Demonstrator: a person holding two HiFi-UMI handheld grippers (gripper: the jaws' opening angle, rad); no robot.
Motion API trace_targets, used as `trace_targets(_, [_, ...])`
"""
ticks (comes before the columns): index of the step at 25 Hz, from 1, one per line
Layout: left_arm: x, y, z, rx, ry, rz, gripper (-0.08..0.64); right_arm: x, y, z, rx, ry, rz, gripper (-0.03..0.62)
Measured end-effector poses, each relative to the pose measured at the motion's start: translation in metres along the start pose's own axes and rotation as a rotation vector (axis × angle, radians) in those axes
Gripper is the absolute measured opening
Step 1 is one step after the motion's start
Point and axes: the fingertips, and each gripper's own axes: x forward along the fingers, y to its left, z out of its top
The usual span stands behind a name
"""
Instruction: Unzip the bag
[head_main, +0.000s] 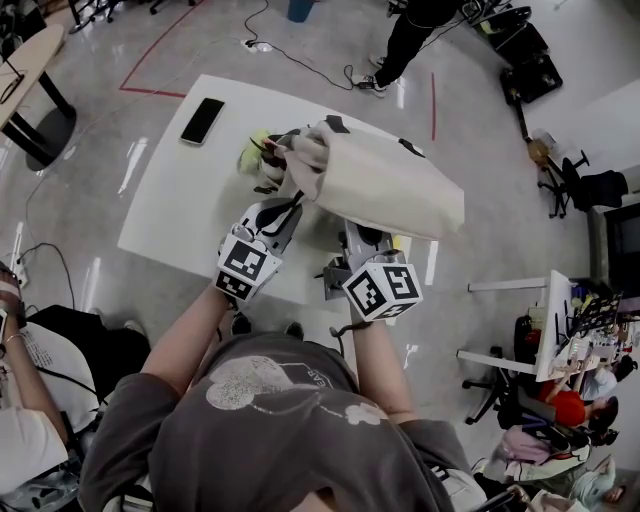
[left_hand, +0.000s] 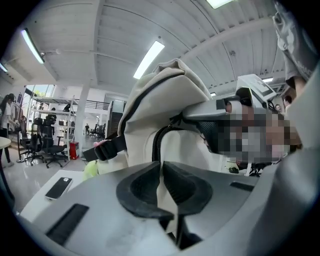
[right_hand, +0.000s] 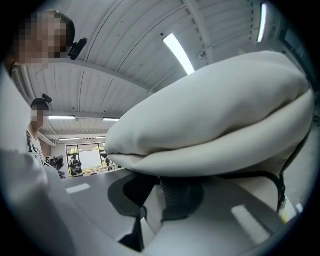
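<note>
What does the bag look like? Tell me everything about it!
The bag is cream cloth, soft and puffy, with a black zipper, a black strap and small black patches. It lies tilted over the white table. The left gripper has its jaws pinched on a thin fold of the cloth below the zipper. The right gripper has its jaws pinched on another fold under the bulging side. Whether the bag rests on the table is unclear.
</note>
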Motion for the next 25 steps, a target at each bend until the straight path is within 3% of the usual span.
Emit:
trace_targets(7, [-0.005,-0.002,-0.002,-0.013,0.008,0.018,0.029,-0.027,-0.034,0.006,0.022,-0.030,-0.070,0.032])
trace_targets(18, [-0.004,-0.004,0.001,-0.038,0.020,0.067,0.028,-0.057,-0.072,0.005,-0.021,-0.051,-0.151,0.032])
trace_targets(22, [-0.005,-0.004,0.000,-0.043,0.025,0.079,0.028,-0.069,-0.100,0.009,0.032,-0.075,-0.207,0.032])
trace_targets(25, [-0.005,-0.004,0.002,-0.043,0.025,0.095,0.029,-0.073,-0.104,0.008,0.048,-0.073,-0.194,0.034])
